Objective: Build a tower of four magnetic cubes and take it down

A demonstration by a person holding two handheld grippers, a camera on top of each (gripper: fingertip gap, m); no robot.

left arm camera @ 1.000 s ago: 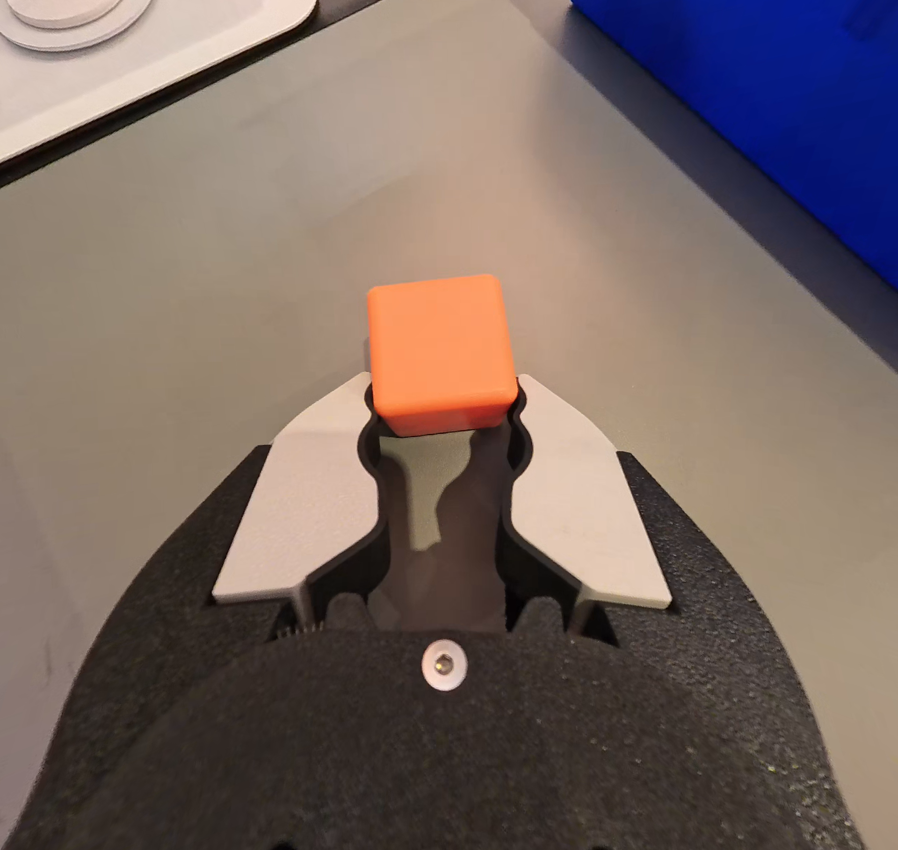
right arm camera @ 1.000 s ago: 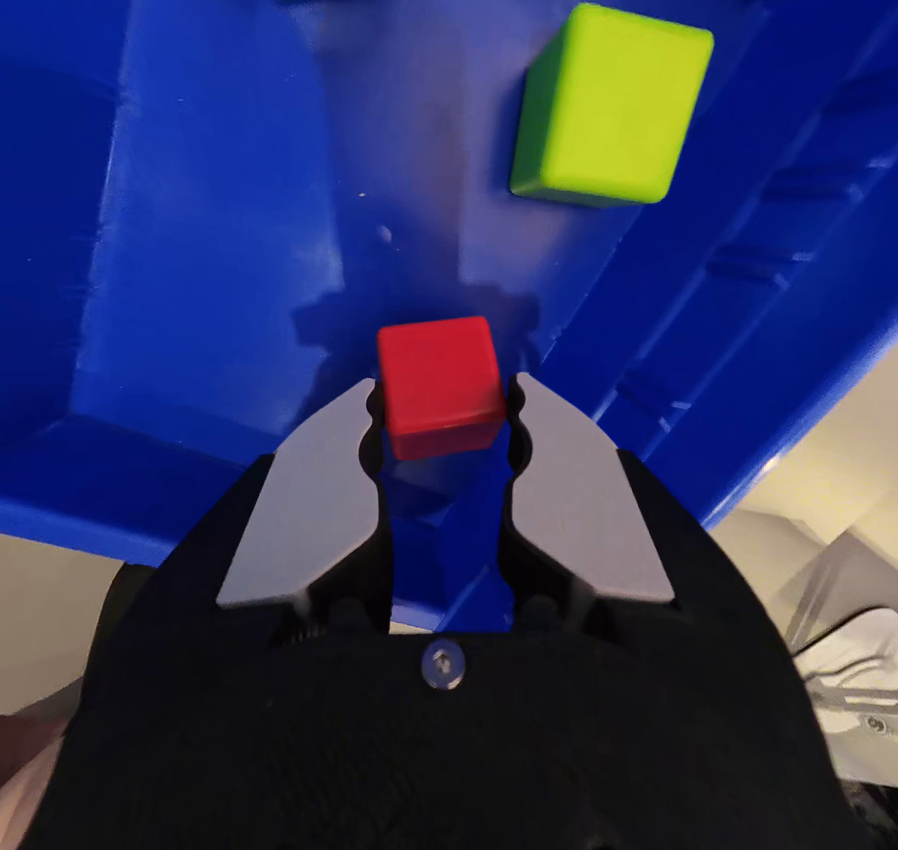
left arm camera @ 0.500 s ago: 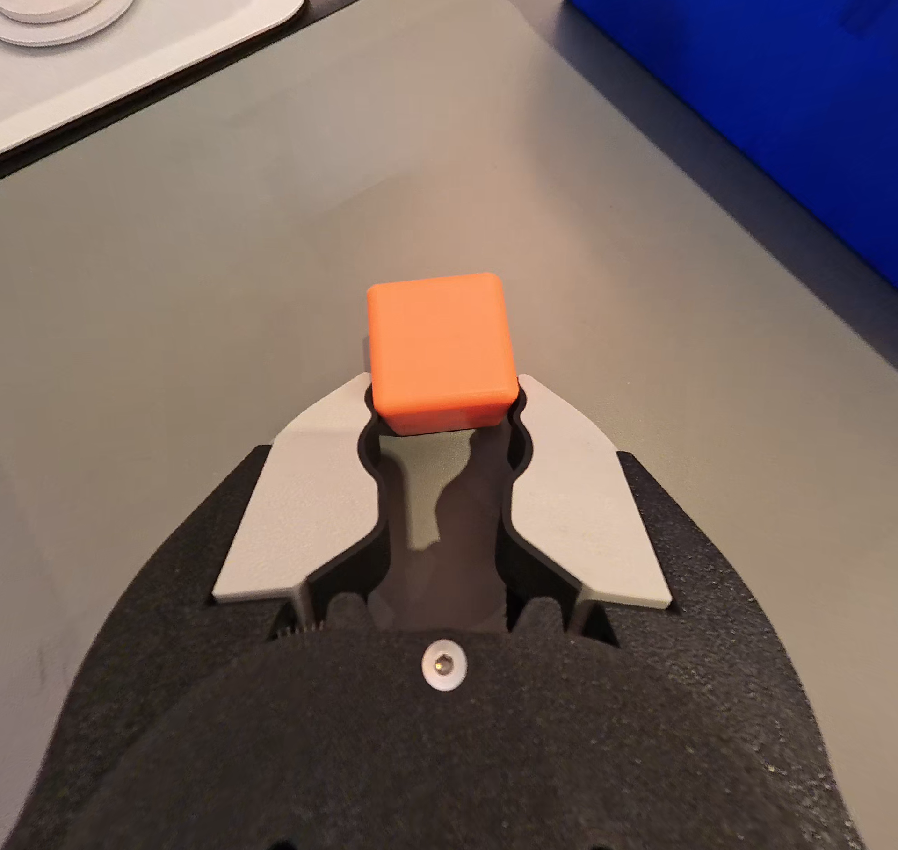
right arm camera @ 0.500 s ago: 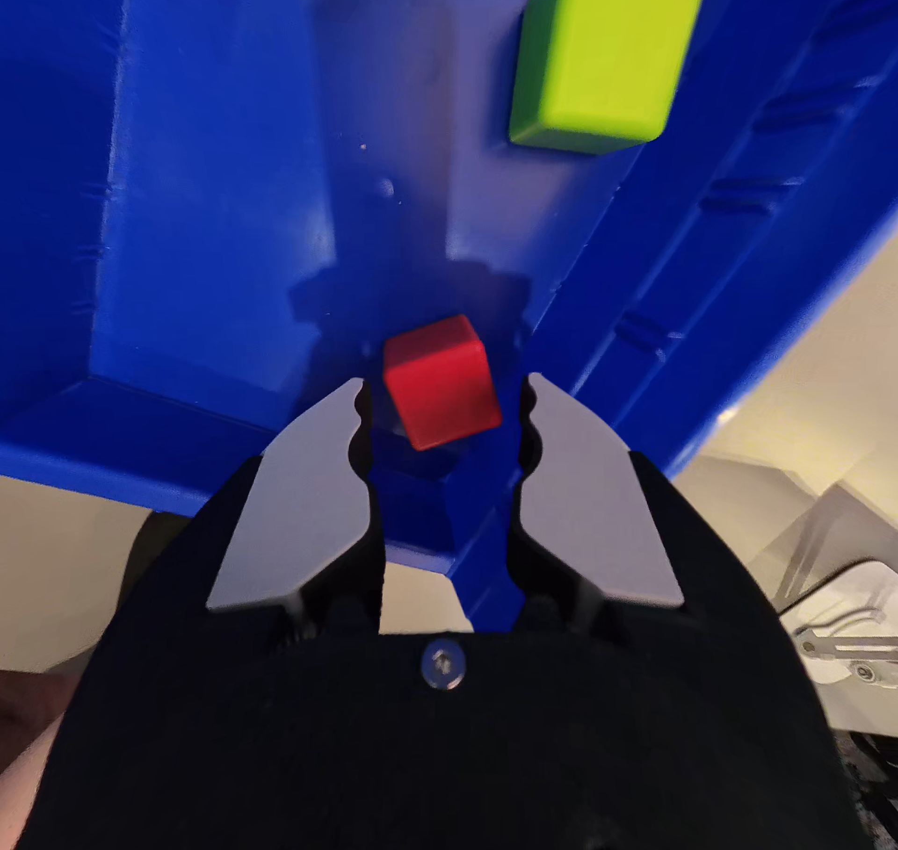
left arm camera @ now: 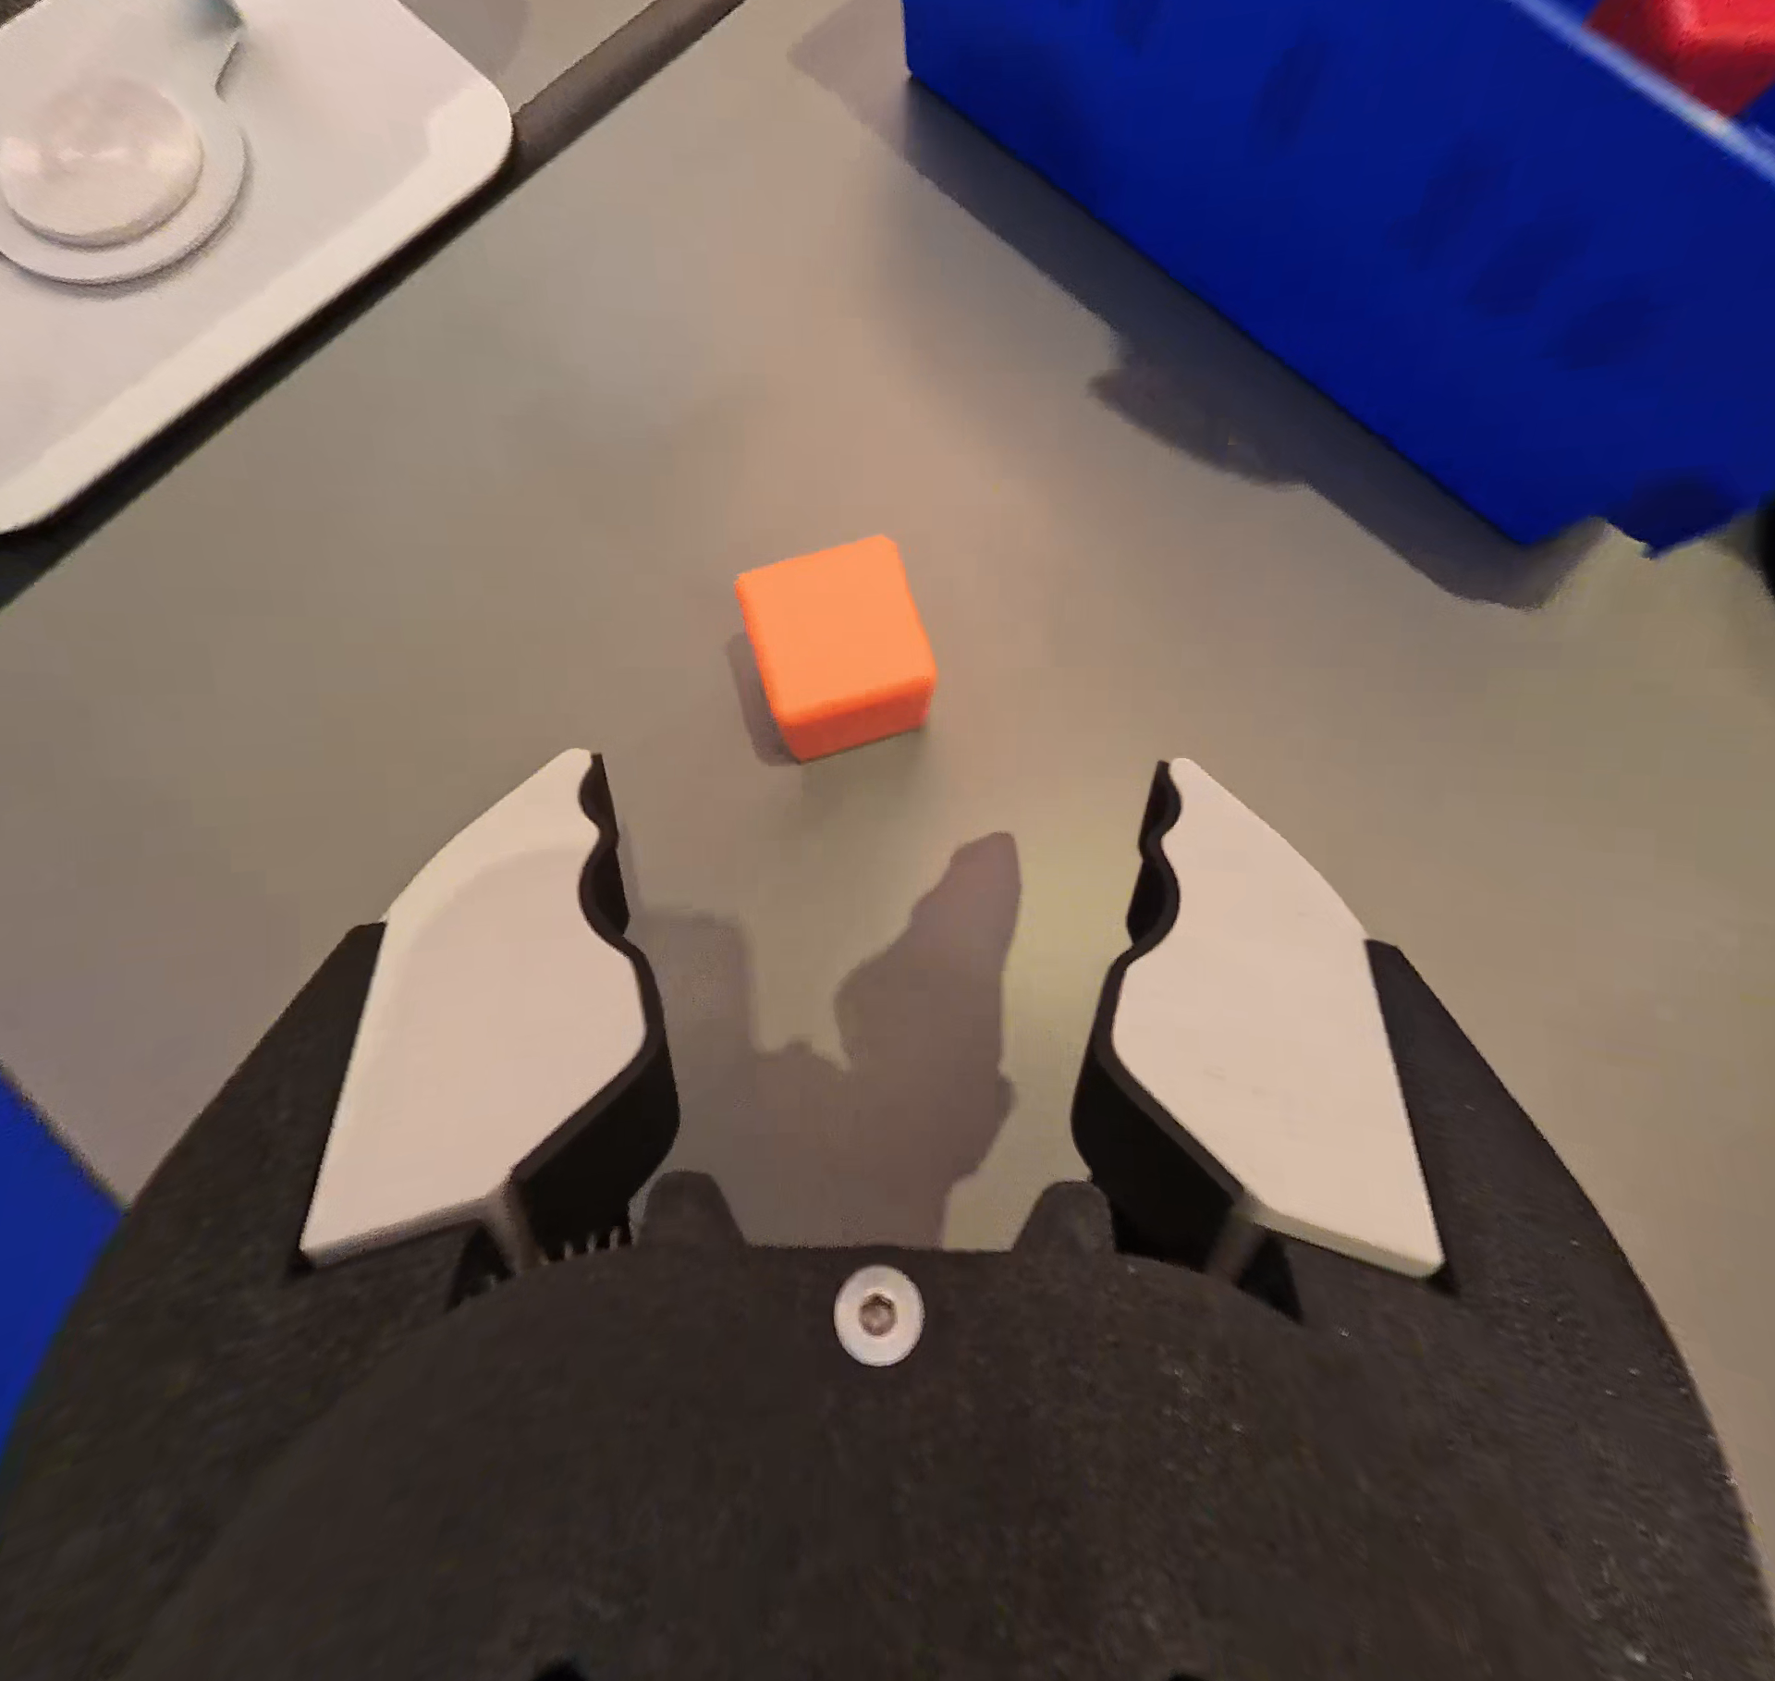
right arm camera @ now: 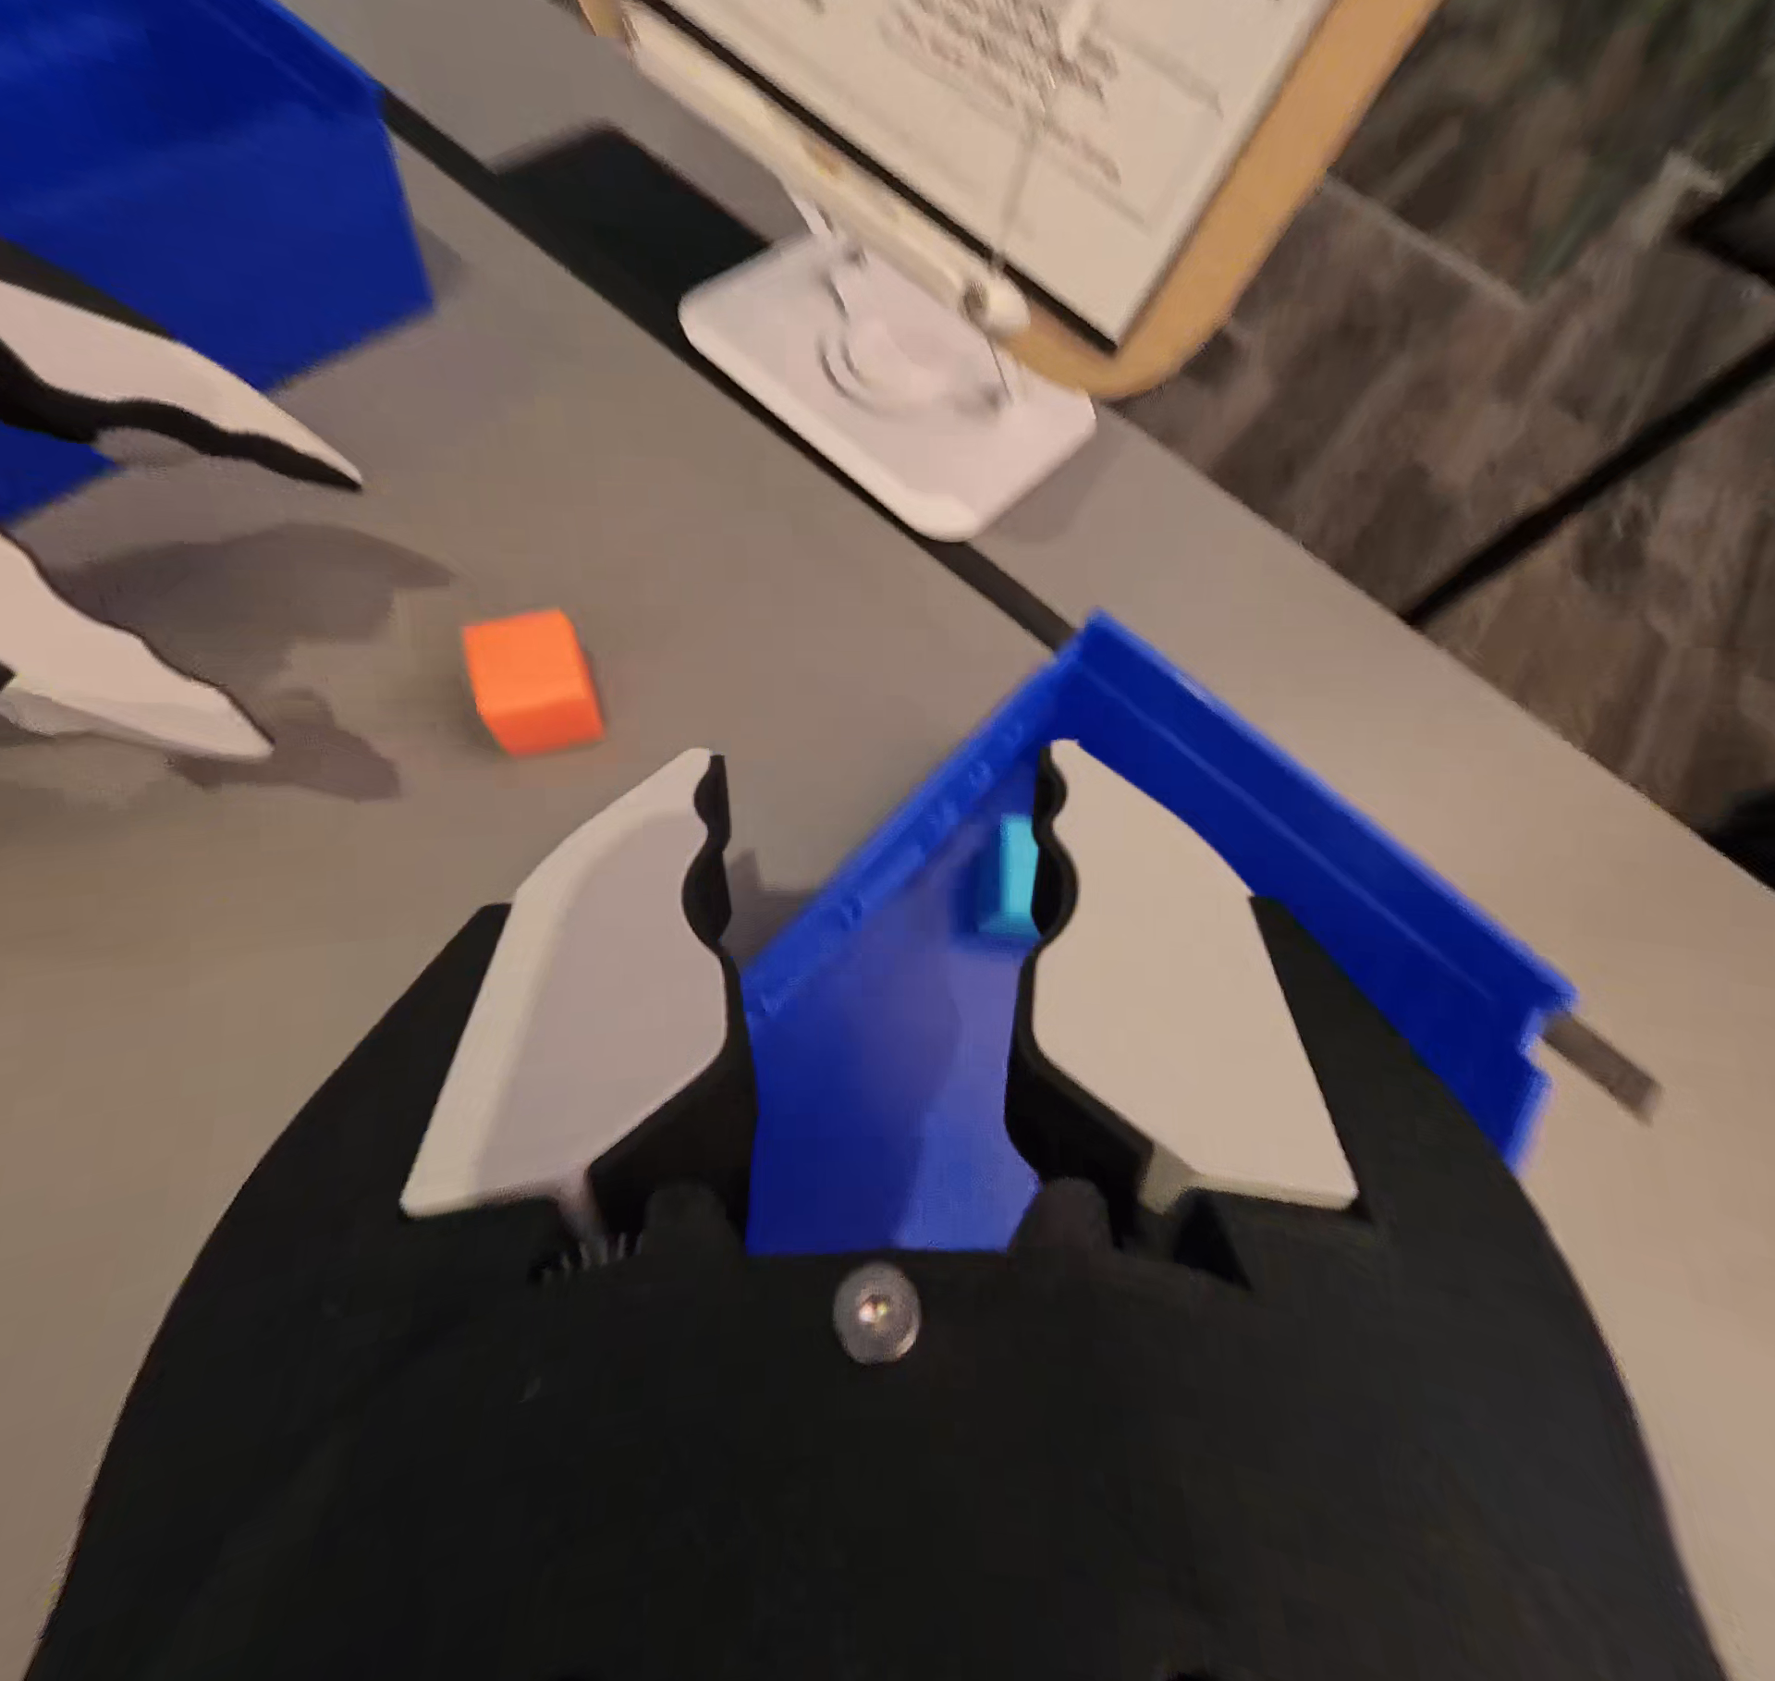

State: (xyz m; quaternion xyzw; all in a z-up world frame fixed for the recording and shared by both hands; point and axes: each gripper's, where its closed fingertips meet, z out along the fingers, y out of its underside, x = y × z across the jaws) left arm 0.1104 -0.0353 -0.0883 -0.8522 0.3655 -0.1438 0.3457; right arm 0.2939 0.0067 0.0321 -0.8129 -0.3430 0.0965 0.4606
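Here, orange cube (left arm camera: 834,645) sits alone on grey table (left arm camera: 480,501), clear of left gripper (left arm camera: 879,799), jaws spread, empty. Right gripper (right arm camera: 879,794) also spread, empty, above blue bin (right arm camera: 1297,828); red cube (left arm camera: 1695,11) inside. Likely teardown's last cube; next, regrasp squarely.

Three cubes show: one orange cube (left arm camera: 834,643), one red cube (left arm camera: 1698,7), one light-blue cube (right arm camera: 1010,878). Two blue bins (left arm camera: 1345,194) (right arm camera: 173,175) flank the orange cube. One white stand (left arm camera: 240,223) sits beyond.
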